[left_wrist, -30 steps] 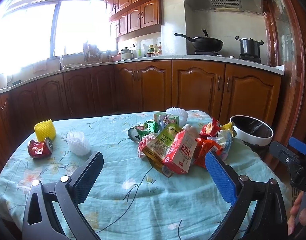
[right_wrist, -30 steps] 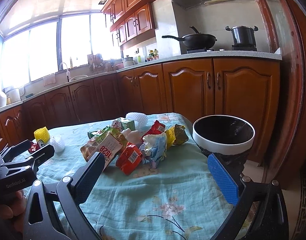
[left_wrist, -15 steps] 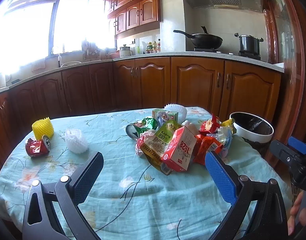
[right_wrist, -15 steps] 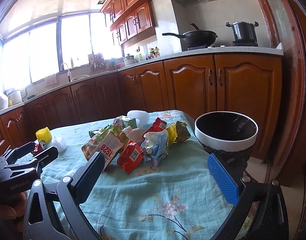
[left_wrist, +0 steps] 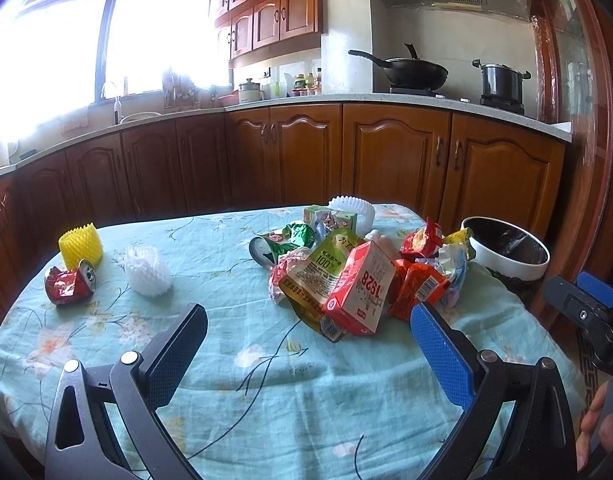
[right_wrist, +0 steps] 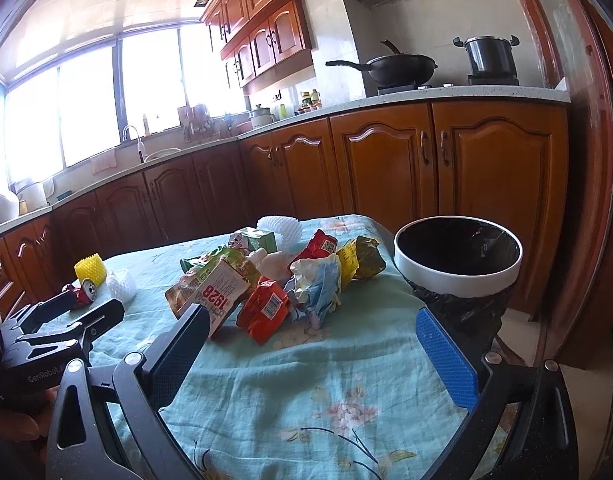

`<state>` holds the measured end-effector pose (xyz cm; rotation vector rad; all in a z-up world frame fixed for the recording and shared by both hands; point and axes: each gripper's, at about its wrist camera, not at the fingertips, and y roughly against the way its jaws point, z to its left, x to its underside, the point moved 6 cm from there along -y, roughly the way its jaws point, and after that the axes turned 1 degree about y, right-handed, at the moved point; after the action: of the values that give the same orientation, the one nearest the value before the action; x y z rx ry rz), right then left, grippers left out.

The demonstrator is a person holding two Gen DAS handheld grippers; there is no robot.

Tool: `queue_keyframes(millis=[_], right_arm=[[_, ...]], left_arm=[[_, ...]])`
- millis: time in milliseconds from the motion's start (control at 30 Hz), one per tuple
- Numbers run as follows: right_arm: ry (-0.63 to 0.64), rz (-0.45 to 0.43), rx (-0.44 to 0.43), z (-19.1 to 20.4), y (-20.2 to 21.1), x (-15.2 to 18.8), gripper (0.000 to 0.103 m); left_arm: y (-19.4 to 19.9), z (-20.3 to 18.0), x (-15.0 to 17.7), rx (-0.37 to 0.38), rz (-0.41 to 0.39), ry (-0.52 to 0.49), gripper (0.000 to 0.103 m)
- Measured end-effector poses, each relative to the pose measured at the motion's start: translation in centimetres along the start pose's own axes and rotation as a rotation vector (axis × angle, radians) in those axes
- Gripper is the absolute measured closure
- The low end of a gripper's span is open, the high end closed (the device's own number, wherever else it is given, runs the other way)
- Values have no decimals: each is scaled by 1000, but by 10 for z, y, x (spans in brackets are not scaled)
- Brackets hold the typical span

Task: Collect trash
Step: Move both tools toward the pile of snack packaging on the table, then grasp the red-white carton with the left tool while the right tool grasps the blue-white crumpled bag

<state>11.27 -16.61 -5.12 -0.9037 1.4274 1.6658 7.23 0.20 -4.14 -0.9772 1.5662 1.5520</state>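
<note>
A heap of trash lies on the teal flowered tablecloth (left_wrist: 290, 392): a red "1928" carton (left_wrist: 360, 294), a green pouch (left_wrist: 326, 270), orange wrappers (left_wrist: 416, 286), a green can (left_wrist: 278, 240). A crushed red can (left_wrist: 68, 284), white foam net (left_wrist: 146, 270) and yellow foam net (left_wrist: 81, 241) lie to the left. The white-rimmed bin with a black bag (right_wrist: 458, 260) stands off the table's right end. My left gripper (left_wrist: 308, 330) is open and empty, short of the carton. My right gripper (right_wrist: 312, 334) is open and empty, near the orange wrapper (right_wrist: 264, 308).
Wooden kitchen cabinets (left_wrist: 394, 160) run behind the table, with a wok (left_wrist: 414, 70) and pot (left_wrist: 500, 80) on the stove. The other gripper shows at the right edge of the left wrist view (left_wrist: 586, 312) and the left edge of the right wrist view (right_wrist: 54, 332).
Both views have shifted slightly; the trash heap and bin sit a little lower and closer in frame. Both grippers stay open and empty. Nothing on the table has moved.
</note>
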Motion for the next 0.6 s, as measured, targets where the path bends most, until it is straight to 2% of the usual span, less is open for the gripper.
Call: queue_keyframes(millis=[300, 600], right_arm=[[-21, 48, -20, -5, -14, 1, 0], [-55, 136, -49, -14, -46, 4, 2]], left_arm=[[-21, 2, -2, 23, 65, 10, 1], [-56, -4, -14, 51, 141, -39, 11]])
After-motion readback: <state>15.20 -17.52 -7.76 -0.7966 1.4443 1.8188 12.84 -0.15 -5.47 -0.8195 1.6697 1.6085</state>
